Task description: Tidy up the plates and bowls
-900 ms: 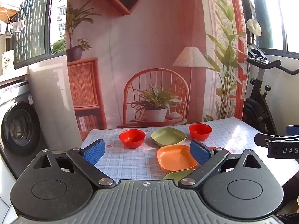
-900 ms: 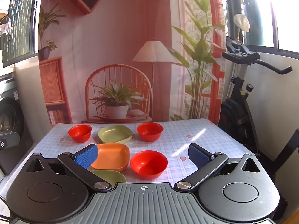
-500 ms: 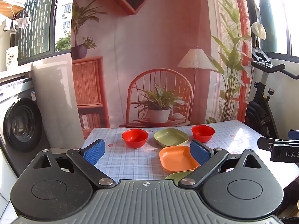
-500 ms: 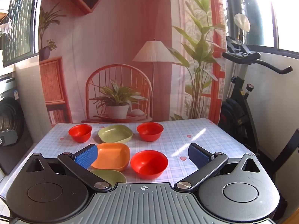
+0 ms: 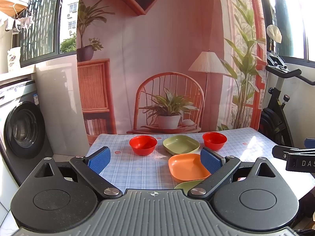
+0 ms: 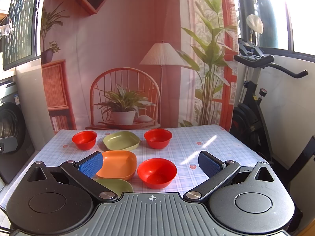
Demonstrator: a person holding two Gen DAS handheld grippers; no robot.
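left tool (image 5: 155,158) wide, empty, above bench (image 5: 128,169) near edge. right tool (image 6: 150,162) wide, empty. nearest red bowl (image 6: 157,173) between its pads; orange plate (image 6: 118,164) at 9 o'clock of bowl, green plate (image 6: 121,140) at 11 o'clock.

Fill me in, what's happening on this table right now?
A person holds two grippers over a checked tablecloth; nothing is picked up yet. The left gripper and right gripper are both open and empty. Three red bowls, two green plates and one orange plate lie separate, unstacked.
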